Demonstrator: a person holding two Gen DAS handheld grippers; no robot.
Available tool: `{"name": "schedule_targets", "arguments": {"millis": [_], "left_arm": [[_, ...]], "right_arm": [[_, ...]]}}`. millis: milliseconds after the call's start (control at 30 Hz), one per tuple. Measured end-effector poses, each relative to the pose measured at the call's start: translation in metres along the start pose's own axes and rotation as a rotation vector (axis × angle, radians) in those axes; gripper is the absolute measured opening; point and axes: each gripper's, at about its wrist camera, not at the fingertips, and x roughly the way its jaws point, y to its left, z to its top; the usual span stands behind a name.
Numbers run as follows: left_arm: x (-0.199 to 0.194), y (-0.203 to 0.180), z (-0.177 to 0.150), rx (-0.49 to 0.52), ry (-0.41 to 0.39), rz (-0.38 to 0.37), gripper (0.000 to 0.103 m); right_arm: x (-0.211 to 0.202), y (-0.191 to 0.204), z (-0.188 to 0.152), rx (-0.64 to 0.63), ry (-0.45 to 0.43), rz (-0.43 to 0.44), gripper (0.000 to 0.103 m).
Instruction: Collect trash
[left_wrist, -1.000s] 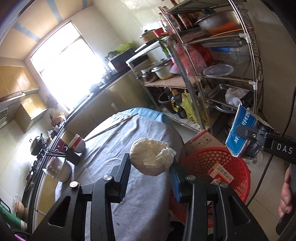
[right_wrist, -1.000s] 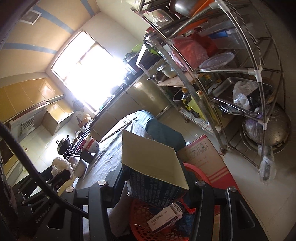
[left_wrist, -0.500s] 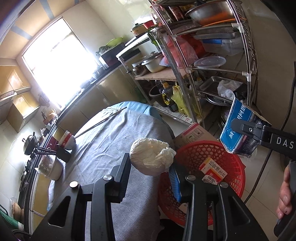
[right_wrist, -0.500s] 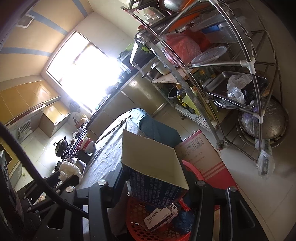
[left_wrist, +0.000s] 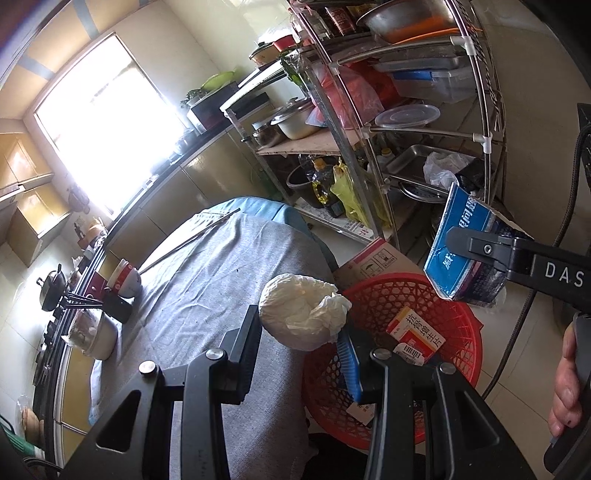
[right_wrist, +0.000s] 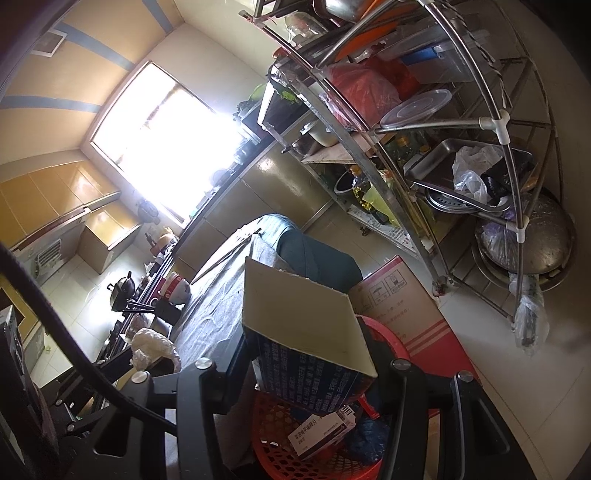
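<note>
My left gripper (left_wrist: 301, 341) is shut on a crumpled white paper ball (left_wrist: 301, 317), held above the grey-clothed table edge beside the red mesh basket (left_wrist: 458, 332). The basket stands on the floor and holds small medicine boxes (left_wrist: 415, 334). My right gripper (right_wrist: 314, 373) is shut on an open blue carton (right_wrist: 306, 354), held over the red basket (right_wrist: 273, 421); its cardboard flap stands up toward the camera. In the left wrist view the same blue carton (left_wrist: 461, 243) hangs above the basket's far rim, clamped by the right gripper's finger. In the right wrist view the white ball (right_wrist: 151, 347) shows at lower left.
A metal shelf rack (left_wrist: 406, 125) with pots, lids and bags stands behind the basket. A flattened red-and-white cardboard box (left_wrist: 376, 258) lies on the floor by it. Bowls (left_wrist: 127, 280) and chopsticks sit on the grey table cloth (left_wrist: 207, 288). A person's hand (left_wrist: 565, 391) shows at right.
My left gripper has drifted down and toward the basket with the white ball, so more of the basket shows beneath it. The right gripper with the blue carton has stayed in place.
</note>
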Motion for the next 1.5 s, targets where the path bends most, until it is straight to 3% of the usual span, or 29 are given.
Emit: {"name": "schedule_targets", "arguments": {"millis": [467,533,600,633,967,1167,1367,1500], "left_arm": [[0.006,-0.004,0.000,0.003,0.013,-0.018,0.044],[0.008,-0.002,-0.001,-0.006,0.019,-0.032,0.050],[0.009,0.003,-0.002,-0.018,0.018,-0.025,0.067],[0.008,0.005,-0.003,-0.024,0.010,-0.023,0.069],[0.003,0.064,-0.020,-0.204,0.007,-0.052,0.073],[-0.017,0.095,-0.039,-0.279,-0.007,-0.003,0.079],[-0.046,0.132,-0.057,-0.370,-0.038,0.068,0.088],[-0.065,0.160,-0.074,-0.452,-0.052,0.100,0.089]], "right_arm": [[0.011,-0.003,-0.001,0.019,0.031,0.013,0.056],[0.017,-0.003,-0.002,0.029,0.045,0.026,0.060],[0.023,-0.004,-0.002,0.042,0.059,0.045,0.068],[0.026,-0.004,-0.002,0.044,0.065,0.051,0.069],[0.018,-0.001,0.008,0.035,0.021,0.079,0.071],[0.014,0.019,0.007,-0.013,0.020,0.093,0.071],[0.014,0.057,-0.003,-0.101,0.039,0.116,0.071],[0.014,0.087,-0.014,-0.189,0.045,0.116,0.071]]}}
